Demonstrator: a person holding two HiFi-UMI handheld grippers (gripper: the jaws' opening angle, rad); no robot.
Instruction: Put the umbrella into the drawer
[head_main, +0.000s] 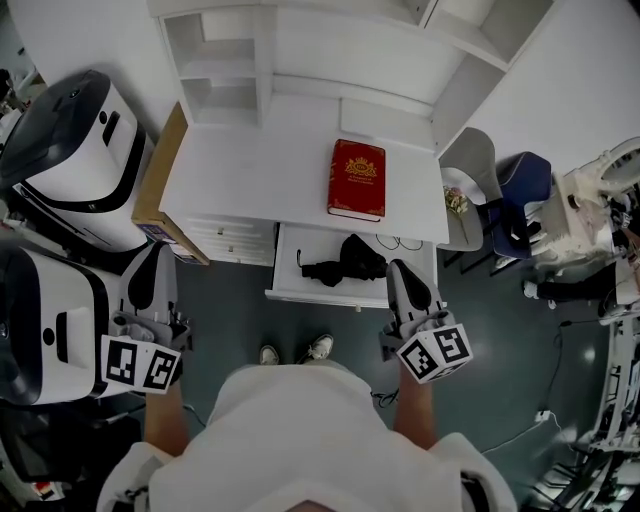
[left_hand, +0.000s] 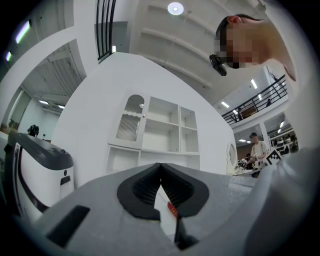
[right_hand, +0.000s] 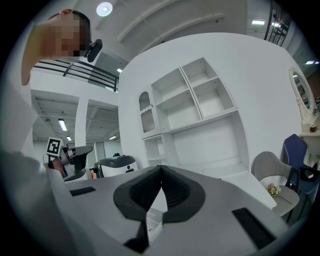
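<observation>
Black and folded, the umbrella (head_main: 343, 263) lies inside the open drawer (head_main: 318, 296) under the front edge of the white counter (head_main: 240, 170), just below the red book (head_main: 357, 179), so the placing itself looks done to me. Your left claw (head_main: 155, 262) and right claw (head_main: 402, 272) are both closed on nothing, pads pressed together, the right near the drawer's front corner, the left well off to the side. What could remain is pushing the drawer shut, though the task does not ask for it.
</observation>
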